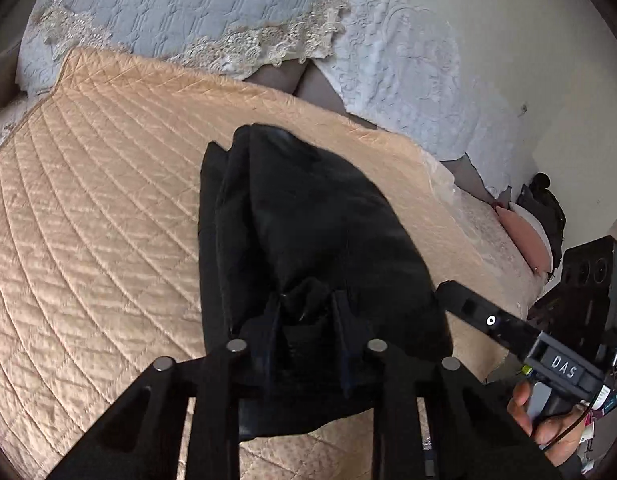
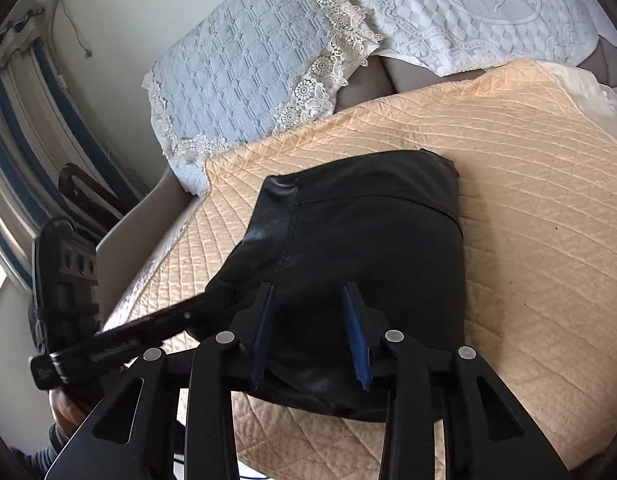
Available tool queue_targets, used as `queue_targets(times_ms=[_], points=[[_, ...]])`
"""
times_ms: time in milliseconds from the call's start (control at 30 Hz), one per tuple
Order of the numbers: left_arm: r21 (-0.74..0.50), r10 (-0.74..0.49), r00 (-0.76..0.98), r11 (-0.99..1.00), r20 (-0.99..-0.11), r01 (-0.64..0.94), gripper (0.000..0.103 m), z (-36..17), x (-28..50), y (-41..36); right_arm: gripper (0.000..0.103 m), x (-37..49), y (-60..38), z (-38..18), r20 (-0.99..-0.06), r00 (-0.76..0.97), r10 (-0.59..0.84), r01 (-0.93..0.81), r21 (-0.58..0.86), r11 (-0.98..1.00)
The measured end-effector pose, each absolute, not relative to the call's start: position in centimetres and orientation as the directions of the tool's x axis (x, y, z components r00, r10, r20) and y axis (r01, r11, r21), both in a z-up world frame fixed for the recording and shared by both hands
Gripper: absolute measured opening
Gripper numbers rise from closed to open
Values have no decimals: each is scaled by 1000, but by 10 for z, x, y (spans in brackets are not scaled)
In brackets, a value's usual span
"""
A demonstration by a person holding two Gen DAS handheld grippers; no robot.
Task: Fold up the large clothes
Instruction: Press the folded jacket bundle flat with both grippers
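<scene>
garment: black garment folded, lying on peach quilt | left gripper: at its near end, fingers pinching a bunched fold | right gripper: over its near edge, blue pads spread apart, gripping nothing | beyond: lace-edged pillows

Folded garment lies on quilted bedspread, centre of left wrist view. Left gripper at garment's near end, 6 o'clock. Right gripper beside garment at 4 o'clock, hand behind it. Lace-edged pillow beyond bedspread at 11 o'clock; embossed pillow just beside it at 1 o'clock. Small cushion at 3 o'clock, speaker past it.
</scene>
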State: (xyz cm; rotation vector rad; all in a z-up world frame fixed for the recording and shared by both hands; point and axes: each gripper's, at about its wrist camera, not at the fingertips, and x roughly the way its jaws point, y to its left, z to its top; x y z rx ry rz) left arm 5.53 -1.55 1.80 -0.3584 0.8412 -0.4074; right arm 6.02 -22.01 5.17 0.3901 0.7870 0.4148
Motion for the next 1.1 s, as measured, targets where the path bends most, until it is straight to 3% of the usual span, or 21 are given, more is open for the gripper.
queue_targets(times_ms=[167, 467, 600, 733, 800, 967, 1100], points=[[-560, -513, 621, 817, -594, 138, 15, -5, 37, 6, 26, 50, -223, 34, -632, 616, 471, -225, 432, 874], [-465, -445, 653, 871, -613, 156, 15, 1, 32, -5, 26, 50, -217, 34, -659, 612, 438, -270, 346, 899], [-427, -412, 670, 891, -617, 154, 15, 3, 28, -9, 26, 54, -219, 56, -612, 657, 440, -283, 341, 896], [-436, -407, 678, 889, -612, 140, 15, 0, 25, -7, 27, 70, -194, 26, -706, 583, 403, -298, 276, 914], [-441, -414, 670, 886, -616, 142, 15, 1, 23, -5, 27, 65, -189, 20, -691, 614, 383, -311, 234, 921], [-428, -419, 653, 890, -631, 158, 16, 28, 23, 3, 27, 64, -195, 34, -686, 606, 402, -313, 259, 914], [-343, -362, 704, 923, -611, 178, 16, 72, 33, -2, 27, 65, -209, 60, -628, 653, 423, -312, 286, 906]])
